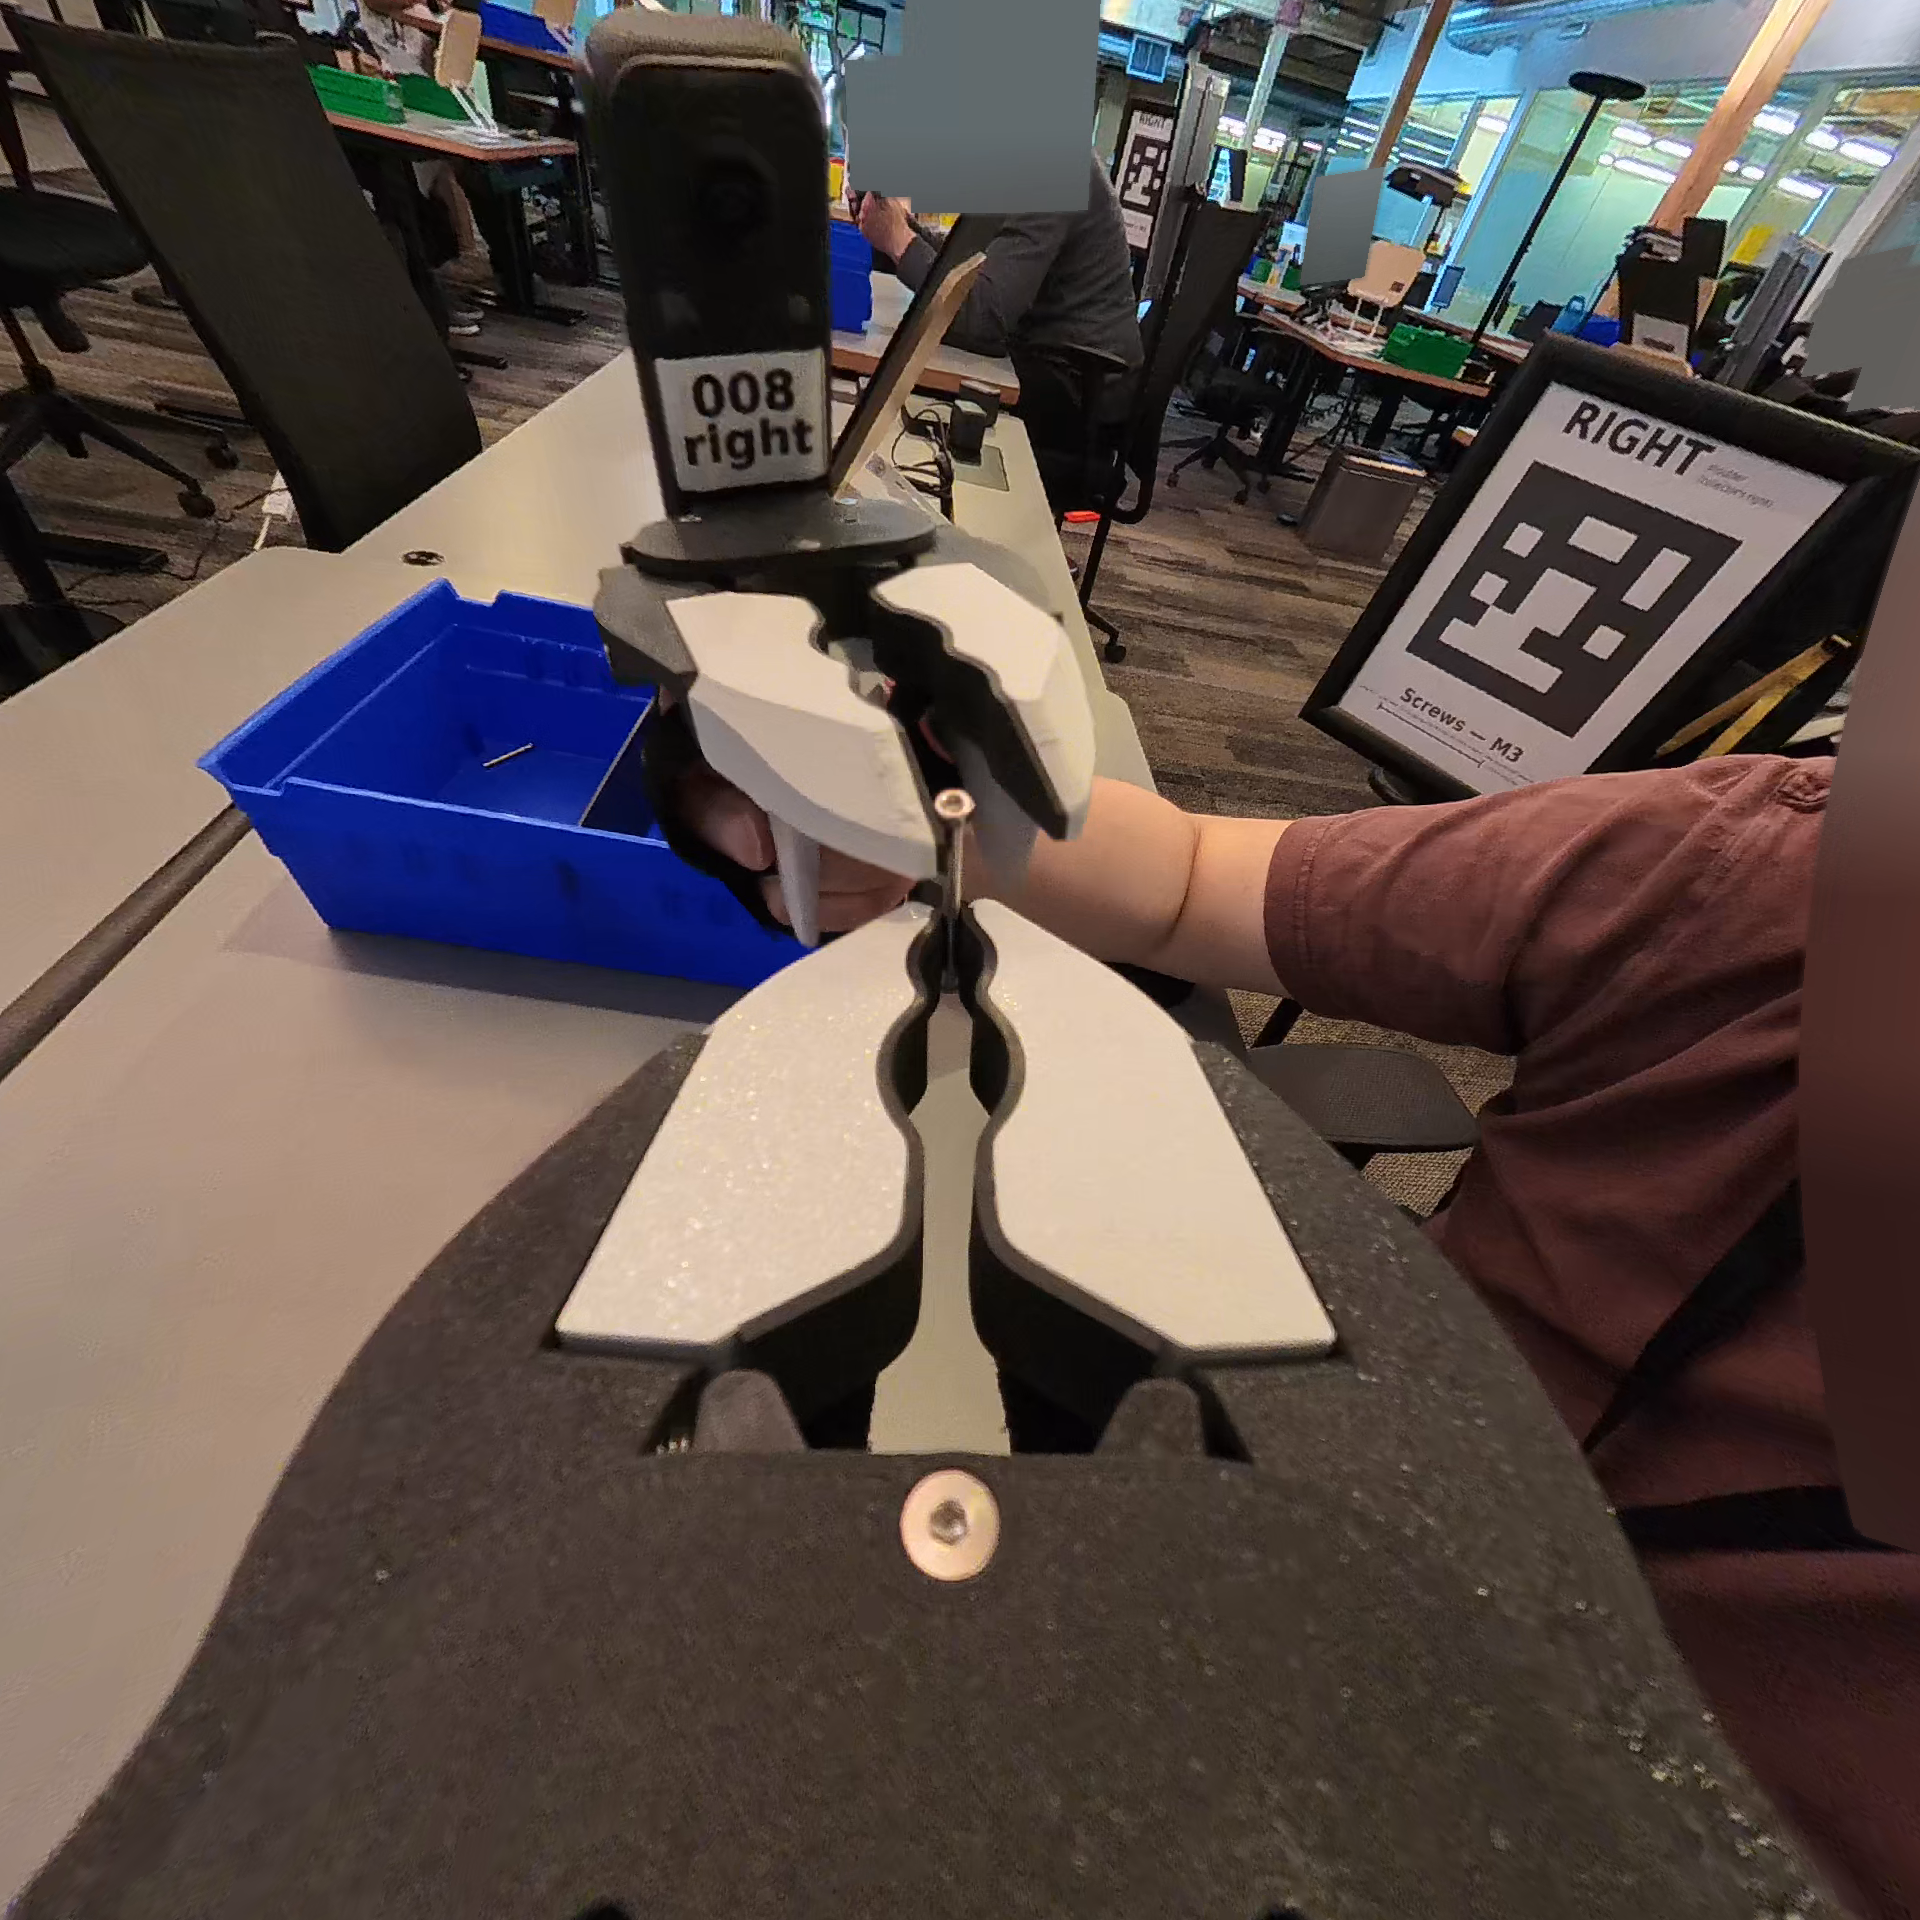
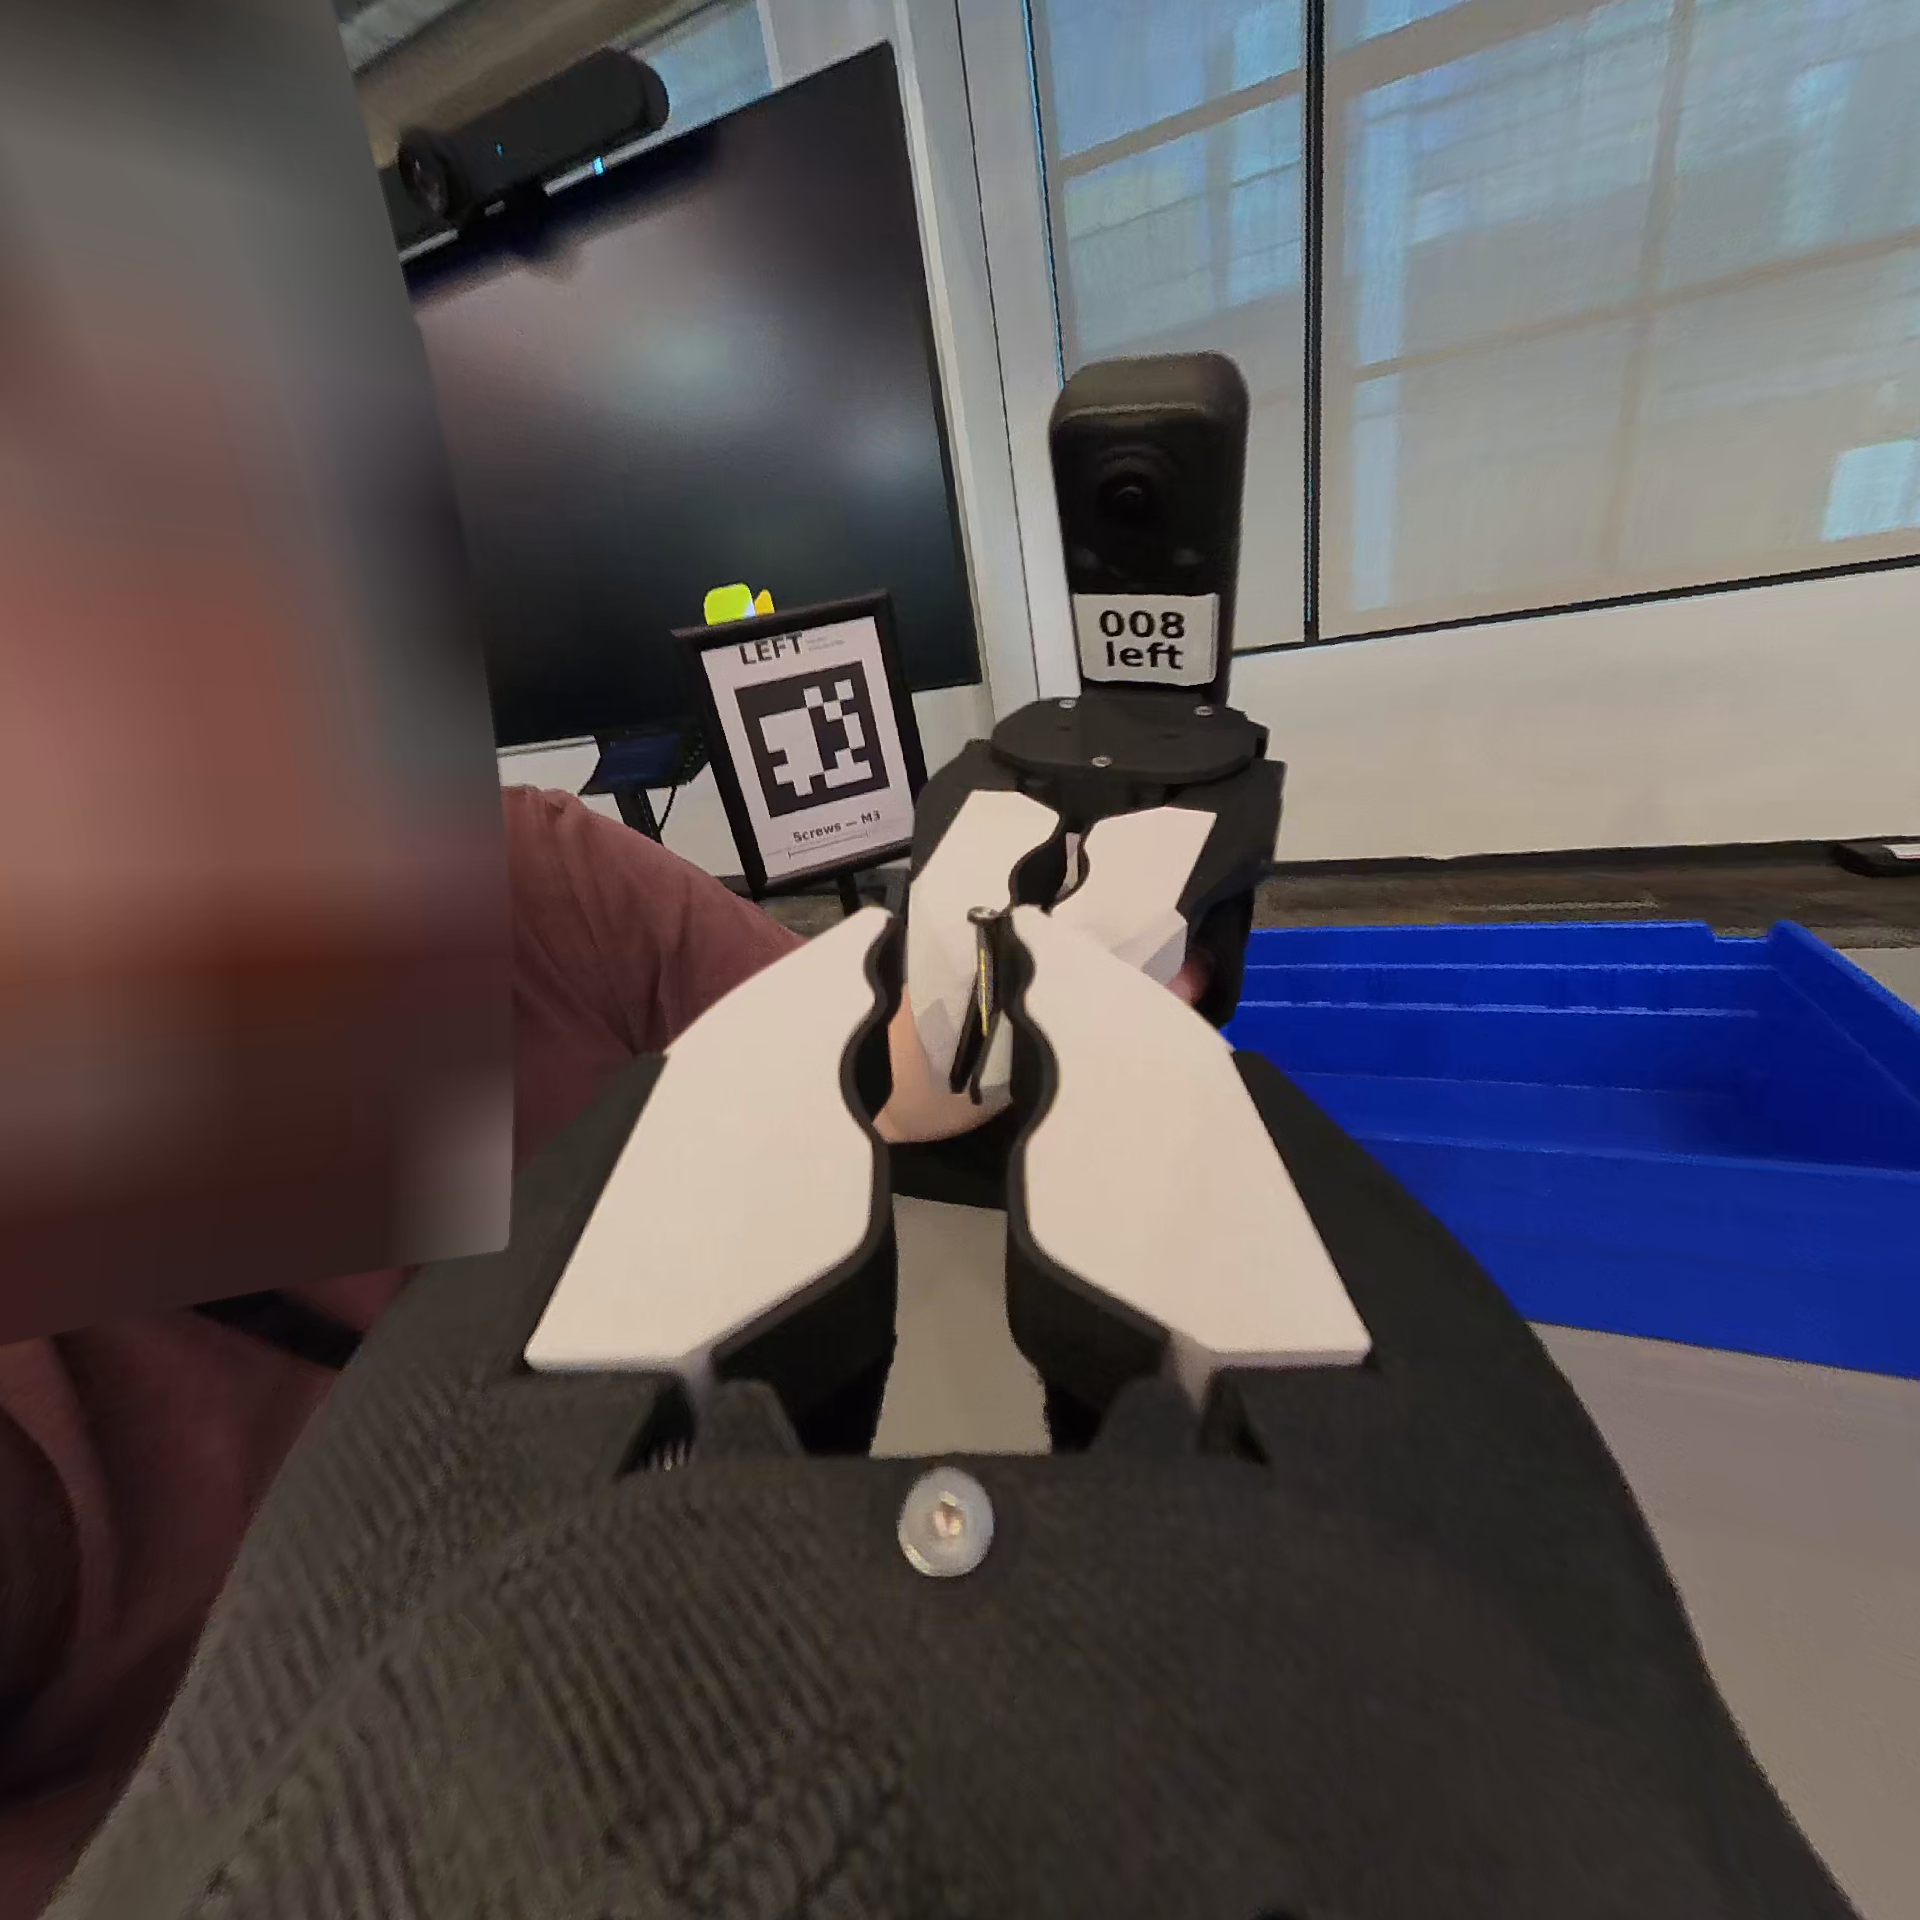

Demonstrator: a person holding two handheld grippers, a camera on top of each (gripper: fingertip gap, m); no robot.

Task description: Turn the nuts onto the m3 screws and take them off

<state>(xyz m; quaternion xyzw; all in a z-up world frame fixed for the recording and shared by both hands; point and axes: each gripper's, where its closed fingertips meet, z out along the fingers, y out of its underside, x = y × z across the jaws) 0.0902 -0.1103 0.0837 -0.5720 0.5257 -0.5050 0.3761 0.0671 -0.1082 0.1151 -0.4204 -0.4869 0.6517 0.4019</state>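
Note:
My left gripper (image 1: 951, 930) is shut on the lower shaft of a thin metal screw (image 1: 952, 862) and holds it upright above the table. The screw's round top (image 1: 953, 803) sticks up past the fingertips. My right gripper (image 1: 987, 847) faces the left one, tilted down, with its tips on either side of the screw's top. In the right wrist view the right gripper (image 2: 956, 920) has its jaws a narrow gap apart, and the screw (image 2: 980, 997) lies against the right-hand finger. I cannot make out a nut.
A blue plastic bin (image 1: 468, 862) sits on the grey table (image 1: 260, 1195) left of the grippers and holds a small pin (image 1: 507, 755); the bin also shows in the right wrist view (image 2: 1558, 1195). Framed marker signs (image 1: 1579, 592) (image 2: 810, 738) stand at the sides. A maroon sleeve (image 1: 1507, 914) is at the right. Less than 4 cm separates the two grippers' tips.

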